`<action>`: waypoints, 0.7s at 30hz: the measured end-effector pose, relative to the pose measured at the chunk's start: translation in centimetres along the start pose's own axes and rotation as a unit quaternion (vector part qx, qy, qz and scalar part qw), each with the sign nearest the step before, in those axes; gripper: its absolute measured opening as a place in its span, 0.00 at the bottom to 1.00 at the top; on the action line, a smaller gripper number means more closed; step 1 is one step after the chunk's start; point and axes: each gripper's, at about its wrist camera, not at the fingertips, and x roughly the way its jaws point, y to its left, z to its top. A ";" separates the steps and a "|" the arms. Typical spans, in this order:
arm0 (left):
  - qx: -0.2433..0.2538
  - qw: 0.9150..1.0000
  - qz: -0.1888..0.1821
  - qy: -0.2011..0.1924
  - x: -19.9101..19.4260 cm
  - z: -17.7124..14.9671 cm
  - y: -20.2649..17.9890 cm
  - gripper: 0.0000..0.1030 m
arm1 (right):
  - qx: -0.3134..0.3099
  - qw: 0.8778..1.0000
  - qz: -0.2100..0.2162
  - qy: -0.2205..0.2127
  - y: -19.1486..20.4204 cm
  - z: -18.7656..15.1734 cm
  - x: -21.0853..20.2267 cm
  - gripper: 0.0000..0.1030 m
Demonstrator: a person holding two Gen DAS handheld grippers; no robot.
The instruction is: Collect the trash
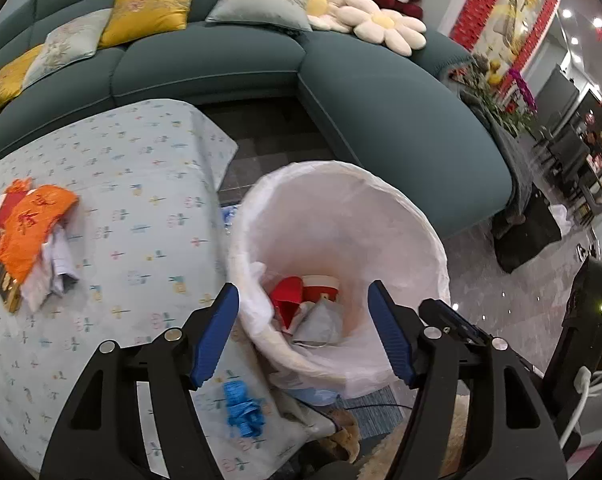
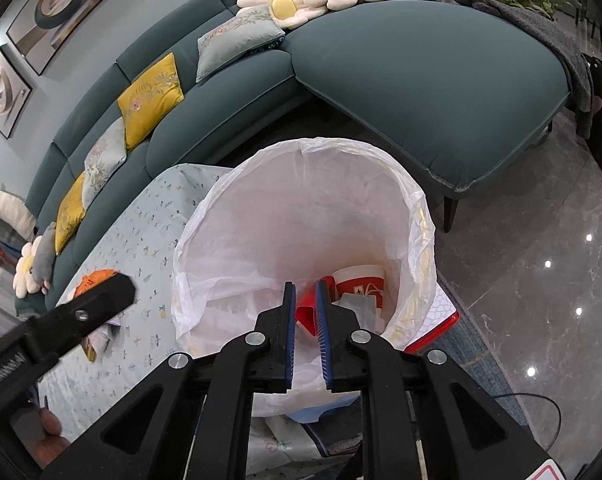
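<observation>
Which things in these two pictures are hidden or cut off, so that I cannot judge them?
- Left wrist view: the orange wrapper covers the pile on the table; what lies beneath is unclear.
- Left wrist view: the bin bag's near wall hides part of the trash inside.
- Right wrist view: the right gripper blocks the red piece in the bin.
- Right wrist view: the left gripper is cut off; jaws unseen.
</observation>
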 end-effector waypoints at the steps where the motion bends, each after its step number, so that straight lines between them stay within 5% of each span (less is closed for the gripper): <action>1: -0.003 1.000 0.001 -0.002 -0.3 0.0 0.5 0.62 | -0.002 1.000 -0.002 -0.001 0.1 0.0 0.0 0.14; 15: -0.061 0.997 0.057 -0.009 -4.0 -3.7 8.8 0.65 | -0.056 0.998 -0.018 -0.015 2.4 -0.9 -1.7 0.21; 21: -0.060 0.995 0.076 -0.009 -4.5 -5.1 10.0 0.65 | -0.079 0.997 0.014 0.012 4.8 -2.9 -2.3 0.24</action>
